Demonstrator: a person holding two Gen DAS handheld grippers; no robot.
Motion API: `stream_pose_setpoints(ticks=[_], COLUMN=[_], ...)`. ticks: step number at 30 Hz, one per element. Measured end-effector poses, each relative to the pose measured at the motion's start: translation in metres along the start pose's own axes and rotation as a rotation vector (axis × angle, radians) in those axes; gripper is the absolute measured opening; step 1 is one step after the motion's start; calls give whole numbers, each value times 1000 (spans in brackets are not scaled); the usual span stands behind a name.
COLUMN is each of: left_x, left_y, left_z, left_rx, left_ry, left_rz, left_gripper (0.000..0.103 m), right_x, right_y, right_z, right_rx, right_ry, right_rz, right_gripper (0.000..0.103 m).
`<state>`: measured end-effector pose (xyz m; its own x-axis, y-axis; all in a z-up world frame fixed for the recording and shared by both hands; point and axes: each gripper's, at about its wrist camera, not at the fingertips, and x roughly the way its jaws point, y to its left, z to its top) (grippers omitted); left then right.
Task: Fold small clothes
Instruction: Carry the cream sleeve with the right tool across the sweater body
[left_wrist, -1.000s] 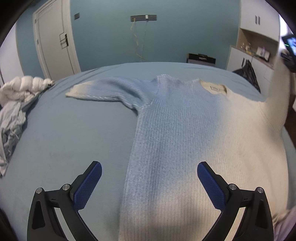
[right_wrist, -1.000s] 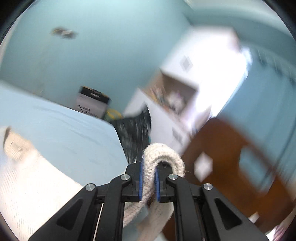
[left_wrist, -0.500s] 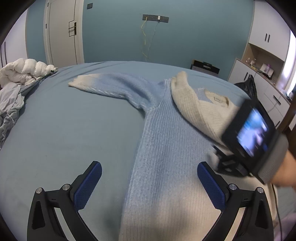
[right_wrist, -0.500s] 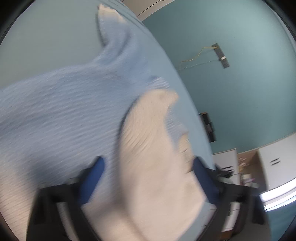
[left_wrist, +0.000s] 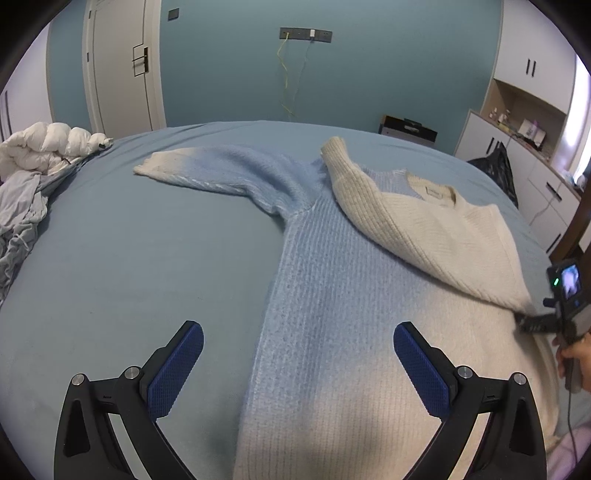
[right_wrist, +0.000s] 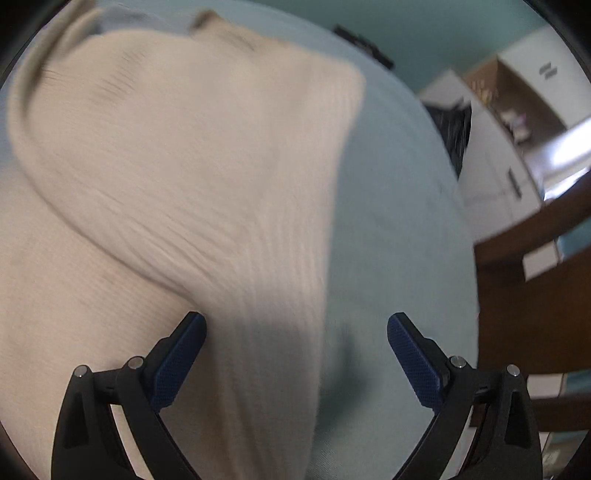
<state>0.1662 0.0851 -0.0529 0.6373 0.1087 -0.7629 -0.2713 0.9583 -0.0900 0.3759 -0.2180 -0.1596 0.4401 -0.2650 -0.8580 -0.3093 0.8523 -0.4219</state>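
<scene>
A knitted sweater (left_wrist: 332, 295), pale blue fading to cream, lies flat on the blue bed (left_wrist: 129, 258). Its cream right sleeve (left_wrist: 424, 229) is folded across the chest, cuff pointing to the far left; its left sleeve (left_wrist: 221, 170) stretches out sideways. My left gripper (left_wrist: 298, 354) hovers open over the sweater's lower left edge, nothing between its pads. My right gripper (right_wrist: 296, 343) is open just above the sweater's right side, where the folded sleeve (right_wrist: 184, 147) meets the body, in a blurred view. It also shows at the far right (left_wrist: 543, 321) in the left wrist view, held by a hand.
Crumpled white and grey bedding (left_wrist: 33, 177) sits at the bed's left edge. White cabinets (left_wrist: 524, 147) and a black bag (left_wrist: 495, 170) stand to the right of the bed, a wooden piece (right_wrist: 535, 288) close by. A door (left_wrist: 122, 66) is at the back left.
My right gripper, shut on the raised cream sleeve a second ago, laid it across the chest, let it go and dropped low to the sweater's right side. The left gripper stayed put.
</scene>
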Motion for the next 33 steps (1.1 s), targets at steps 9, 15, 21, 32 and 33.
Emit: stream_pose_setpoints(ticks=[9, 15, 21, 32, 33], left_x=[6, 6, 4, -4, -4], left_y=[-6, -6, -1, 8, 8], left_z=[-4, -4, -1, 5, 5], left_rx=[30, 26, 13, -34, -35], left_ry=[16, 15, 16, 0, 0], left_rz=[21, 15, 6, -12, -13], left_gripper=[103, 103, 103, 103, 103], right_x=[-1, 32, 62, -102, -105], right_y=[-46, -128, -149, -82, -64], right_z=[24, -20, -32, 39, 61], right_rx=[333, 765, 745, 558, 501], right_ry=[-80, 15, 76, -218, -210], right_rz=[128, 178, 324, 25, 123], right_gripper=[35, 44, 90, 91, 91])
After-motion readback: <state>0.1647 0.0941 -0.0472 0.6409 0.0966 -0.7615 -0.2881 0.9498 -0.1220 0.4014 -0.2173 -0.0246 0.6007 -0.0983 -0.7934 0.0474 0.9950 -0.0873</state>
